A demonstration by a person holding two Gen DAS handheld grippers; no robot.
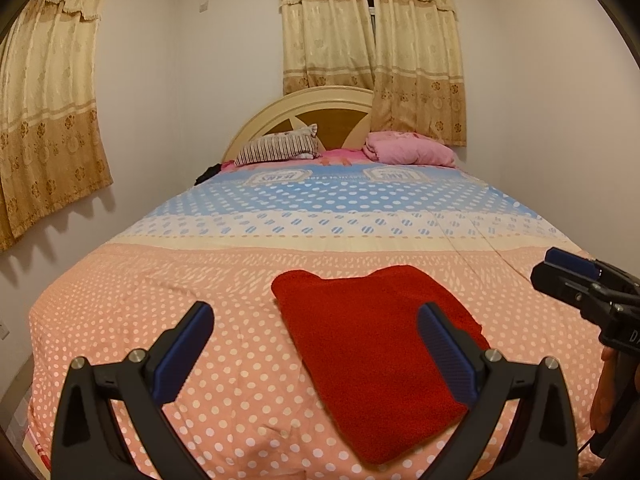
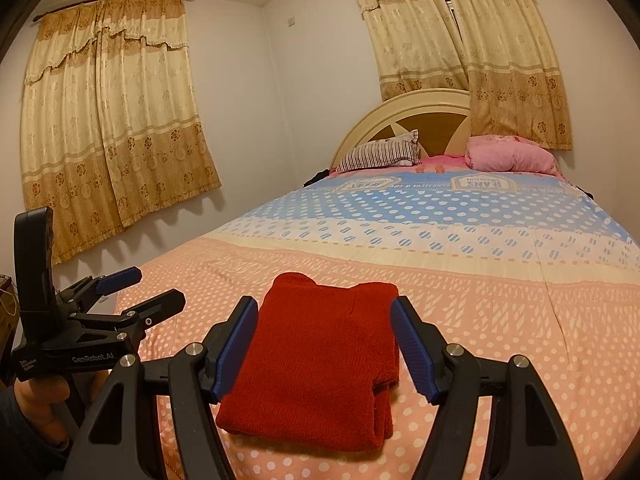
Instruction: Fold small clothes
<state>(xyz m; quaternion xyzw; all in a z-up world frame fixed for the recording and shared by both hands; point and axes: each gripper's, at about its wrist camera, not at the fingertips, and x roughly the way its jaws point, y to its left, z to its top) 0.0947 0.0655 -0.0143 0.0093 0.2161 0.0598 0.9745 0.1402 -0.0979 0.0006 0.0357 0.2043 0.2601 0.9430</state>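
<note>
Both grippers are held above the near end of the bed with nothing gripped. In the left wrist view the left gripper (image 1: 316,340) is seen with its blue pads spread wide; one finger stands over the bedspread (image 1: 160,280) and the other over the red garment (image 1: 372,336). In the right wrist view the right gripper (image 2: 324,344) is likewise seen spread wide, its two fingers framing the garment on either side without visible contact.

The red knit garment is located on the peach, dotted part of the bedspread, near the foot of the bed. It is seen lying as a compact, roughly rectangular stack. Layered edges are visible along its right side in the right wrist view, so at least one fold is judged to be complete.

The step in hand is judged to be either the final fold or the release after it; which of the two cannot be determined. If a further fold is required, one edge of the stack must be pinched through all layers, lifted and laid across evenly. Care is called for so that the lower layers are not dragged out of line. A striped pillow (image 1: 276,146) and a pink pillow (image 1: 408,148) lie well apart at the headboard.
</note>
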